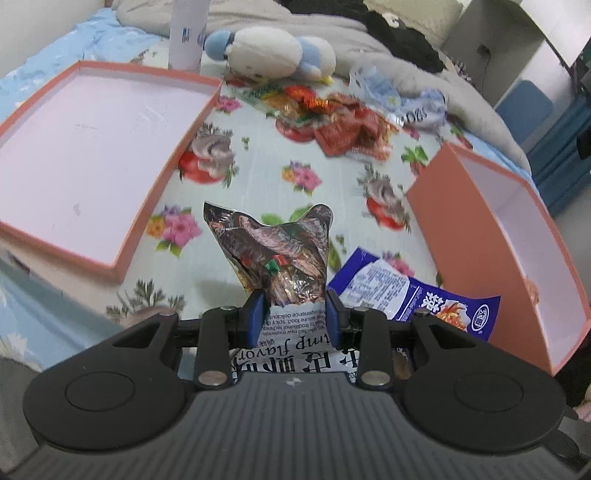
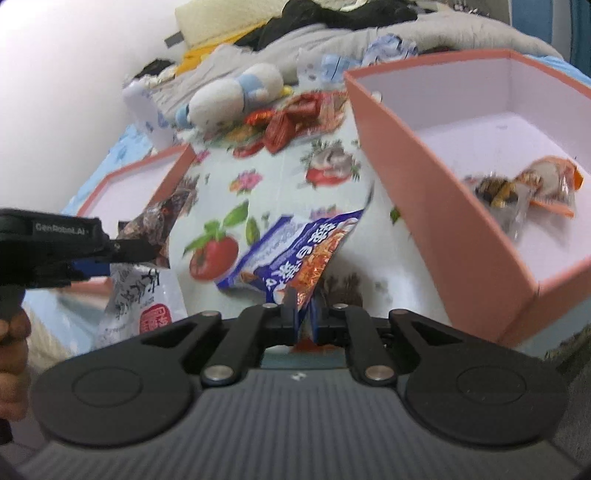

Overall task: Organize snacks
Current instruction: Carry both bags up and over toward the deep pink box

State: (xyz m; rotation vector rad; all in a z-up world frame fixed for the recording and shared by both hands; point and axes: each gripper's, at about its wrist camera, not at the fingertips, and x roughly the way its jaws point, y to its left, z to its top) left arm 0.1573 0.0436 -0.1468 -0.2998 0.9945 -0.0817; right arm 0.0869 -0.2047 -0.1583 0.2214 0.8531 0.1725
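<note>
My left gripper (image 1: 294, 314) is shut on a brown and white shrimp-flavour snack bag (image 1: 273, 254), held above the flowered cloth. It also shows at the left of the right wrist view (image 2: 127, 254). My right gripper (image 2: 303, 314) is shut on a corner of a blue and orange snack packet (image 2: 295, 251), which also shows in the left wrist view (image 1: 413, 295). A deep orange box (image 2: 436, 221) stands at the right and holds a clear-wrapped snack (image 2: 532, 192). A pile of red snack packets (image 1: 343, 125) lies farther back.
A shallow orange box lid (image 1: 92, 155) lies at the left. A white and blue plush toy (image 1: 269, 55), a white bottle (image 1: 186, 33) and grey bedding (image 1: 424, 74) lie at the back. White furniture (image 1: 517, 44) stands at the far right.
</note>
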